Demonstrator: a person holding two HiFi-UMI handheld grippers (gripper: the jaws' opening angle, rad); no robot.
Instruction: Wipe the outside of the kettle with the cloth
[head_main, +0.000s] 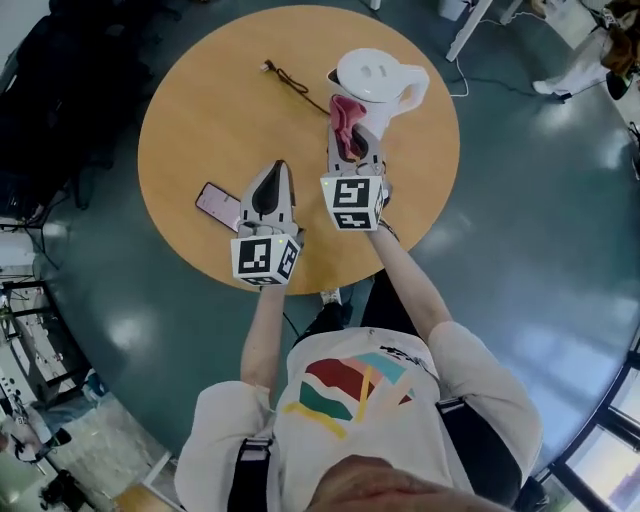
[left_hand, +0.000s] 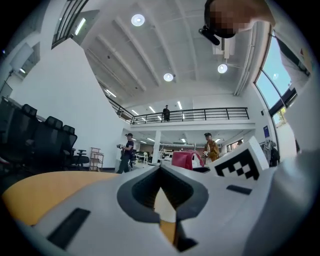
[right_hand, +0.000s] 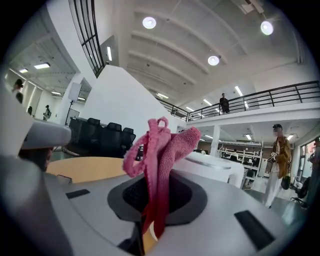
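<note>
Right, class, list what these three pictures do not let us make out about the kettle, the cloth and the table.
- Near wall of the kettle: head view, covered by the cloth and the right gripper.
- Whether cloth touches kettle: right gripper view, the cloth overlaps it.
- Kettle-side end of the cable: head view, lost beside the cloth.
- Screen of the phone: head view, too small; one corner lies under the left gripper.
</note>
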